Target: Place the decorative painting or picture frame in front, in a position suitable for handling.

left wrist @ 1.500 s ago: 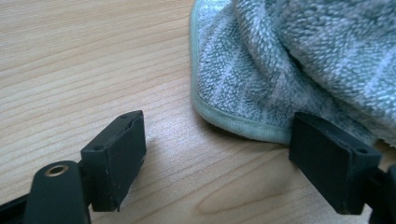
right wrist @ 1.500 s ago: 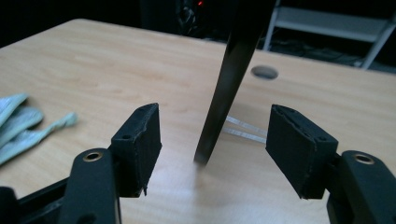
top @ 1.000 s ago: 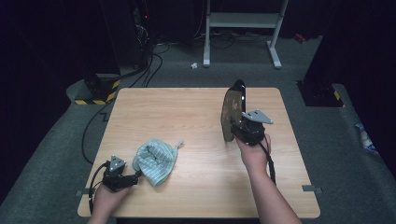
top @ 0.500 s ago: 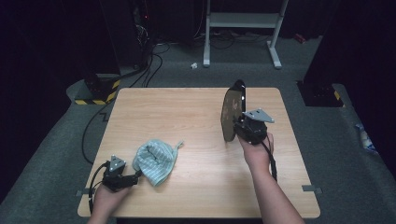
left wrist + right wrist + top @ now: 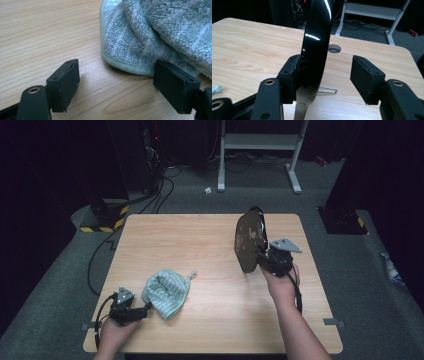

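Both hand-held grippers [image 5: 269, 260] [image 5: 148, 306] open, empty

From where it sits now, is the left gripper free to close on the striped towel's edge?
Probably yes. The left gripper is open and low on the table, with the towel's hemmed edge lying just ahead between its jaws. Nothing stands between them; a short push forward should bring the hem between the pads.

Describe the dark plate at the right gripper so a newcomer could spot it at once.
Start at the wooden table and go to its right half, just ahead of the right gripper. The plate stands there on its edge, between that gripper's open jaws. It is glossy, dark and rigid, unlike the soft, pale striped towel lying crumpled near the table's left front.
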Demonstrator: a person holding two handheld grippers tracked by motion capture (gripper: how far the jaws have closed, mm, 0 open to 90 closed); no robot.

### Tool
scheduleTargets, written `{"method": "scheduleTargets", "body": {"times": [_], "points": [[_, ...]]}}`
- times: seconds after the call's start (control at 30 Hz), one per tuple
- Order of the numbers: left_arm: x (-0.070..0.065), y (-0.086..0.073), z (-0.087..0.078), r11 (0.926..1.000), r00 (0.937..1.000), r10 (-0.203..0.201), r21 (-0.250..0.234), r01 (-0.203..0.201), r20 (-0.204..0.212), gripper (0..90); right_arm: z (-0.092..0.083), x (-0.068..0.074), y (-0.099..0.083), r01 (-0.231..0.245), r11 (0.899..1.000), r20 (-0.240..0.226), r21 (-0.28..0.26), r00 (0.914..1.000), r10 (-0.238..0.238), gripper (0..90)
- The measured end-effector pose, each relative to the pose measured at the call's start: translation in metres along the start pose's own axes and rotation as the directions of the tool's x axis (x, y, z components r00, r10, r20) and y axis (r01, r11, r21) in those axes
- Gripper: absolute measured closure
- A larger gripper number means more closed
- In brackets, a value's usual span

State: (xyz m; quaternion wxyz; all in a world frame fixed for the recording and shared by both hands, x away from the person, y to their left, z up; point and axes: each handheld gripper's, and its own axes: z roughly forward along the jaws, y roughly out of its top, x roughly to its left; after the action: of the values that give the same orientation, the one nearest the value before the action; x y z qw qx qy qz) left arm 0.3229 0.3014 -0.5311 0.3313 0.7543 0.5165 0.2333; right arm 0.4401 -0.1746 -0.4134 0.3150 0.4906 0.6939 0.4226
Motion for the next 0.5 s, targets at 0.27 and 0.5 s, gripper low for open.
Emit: {"method": "scheduleTargets", "body": {"times": [0.27,0.5], "points": [[0.0,0.0,0.0,1.0,1.0,-0.001,0.001,0.001,0.003,21.2,0.001,-0.001,-0.004,-0.005,1.0,-0.028,-0.004,0.9996,0.005,40.8],[0.0,0.0,0.0,1.0,1.0,-0.003,0.0,0.003,0.004,21.2,0.018,0.009,-0.014,-0.016,1.0,-0.05,0.016,0.9986,0.016,40.8]]}}
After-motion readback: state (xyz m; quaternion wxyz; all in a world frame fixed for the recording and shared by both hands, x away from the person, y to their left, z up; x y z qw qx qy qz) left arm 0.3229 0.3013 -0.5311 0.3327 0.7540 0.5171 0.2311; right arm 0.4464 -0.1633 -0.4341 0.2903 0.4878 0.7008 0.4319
